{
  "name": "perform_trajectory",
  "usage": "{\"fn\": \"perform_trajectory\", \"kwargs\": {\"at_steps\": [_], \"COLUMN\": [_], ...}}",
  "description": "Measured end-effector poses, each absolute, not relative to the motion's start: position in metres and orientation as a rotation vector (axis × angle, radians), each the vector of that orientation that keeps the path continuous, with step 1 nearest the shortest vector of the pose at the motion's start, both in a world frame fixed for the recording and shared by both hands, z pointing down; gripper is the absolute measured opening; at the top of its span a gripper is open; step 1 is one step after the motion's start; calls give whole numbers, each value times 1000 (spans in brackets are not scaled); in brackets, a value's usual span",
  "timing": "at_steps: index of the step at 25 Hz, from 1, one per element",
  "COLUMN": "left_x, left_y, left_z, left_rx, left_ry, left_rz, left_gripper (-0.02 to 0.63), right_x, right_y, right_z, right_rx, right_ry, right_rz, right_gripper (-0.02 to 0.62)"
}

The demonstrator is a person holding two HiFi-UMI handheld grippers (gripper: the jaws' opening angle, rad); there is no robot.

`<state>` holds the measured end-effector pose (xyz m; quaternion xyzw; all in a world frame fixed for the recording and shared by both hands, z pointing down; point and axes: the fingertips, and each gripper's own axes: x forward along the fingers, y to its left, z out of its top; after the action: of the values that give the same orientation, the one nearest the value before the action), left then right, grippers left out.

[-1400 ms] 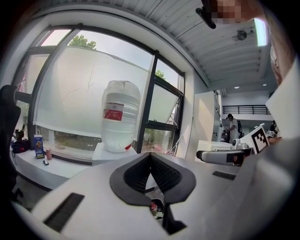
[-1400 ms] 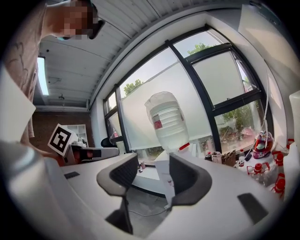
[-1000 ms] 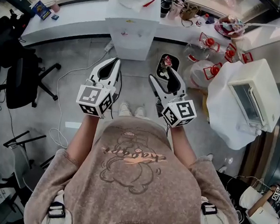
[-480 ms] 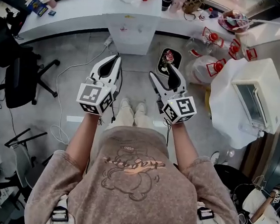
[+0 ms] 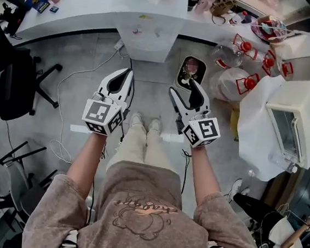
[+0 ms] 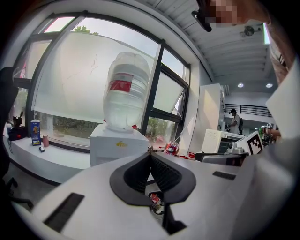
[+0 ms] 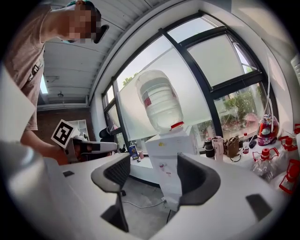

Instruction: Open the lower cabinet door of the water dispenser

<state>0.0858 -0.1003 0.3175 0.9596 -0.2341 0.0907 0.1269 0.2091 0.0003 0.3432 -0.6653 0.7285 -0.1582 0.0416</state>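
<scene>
**A:** What lies nearest?

**B:** The person's two forearms, each ending in tongs held out roughly level above the grey floor (image 5: 149, 95). The left tongs (image 5: 129, 74) are pressed together at the tips, with nothing between them. The right tongs (image 5: 181, 86) are spread wide and empty.

**A:** And beneath them?

**B:** The person's pale shoes (image 5: 144, 122), toes pointing ahead.

**A:** Where is the water dispenser?

**B:** Straight ahead, well apart from both tongs. The water dispenser (image 5: 148, 34) is a white box standing on the floor against a curved white surface (image 5: 67, 15), with an upturned bottle (image 6: 125, 91) on top. In the right gripper view its front shows in the gap between the spread tongs. The lower cabinet door (image 7: 169, 189) lies flush, shut as far as that view tells.

**A:** Farthest?

**B:** Cups (image 7: 216, 147) on the surface, then the window (image 6: 70, 79).
</scene>
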Motion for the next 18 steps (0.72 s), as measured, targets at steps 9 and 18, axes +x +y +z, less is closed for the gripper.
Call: {"fn": "perform_trajectory", "kwargs": {"at_steps": [9, 18], "left_x": [86, 93], "left_y": [-135, -158], "left_z": [407, 487], "left_rx": [2790, 2786], "left_ry": [-725, -735], "left_rz": [240, 208], "left_gripper": [17, 17], "right_x": [213, 206], "right_y": [-26, -65], "right_z": [460, 576], "right_rx": [-2038, -2028], "right_ry": [2259, 2310], "right_rz": [-560, -650], "right_gripper": [290, 291]}}
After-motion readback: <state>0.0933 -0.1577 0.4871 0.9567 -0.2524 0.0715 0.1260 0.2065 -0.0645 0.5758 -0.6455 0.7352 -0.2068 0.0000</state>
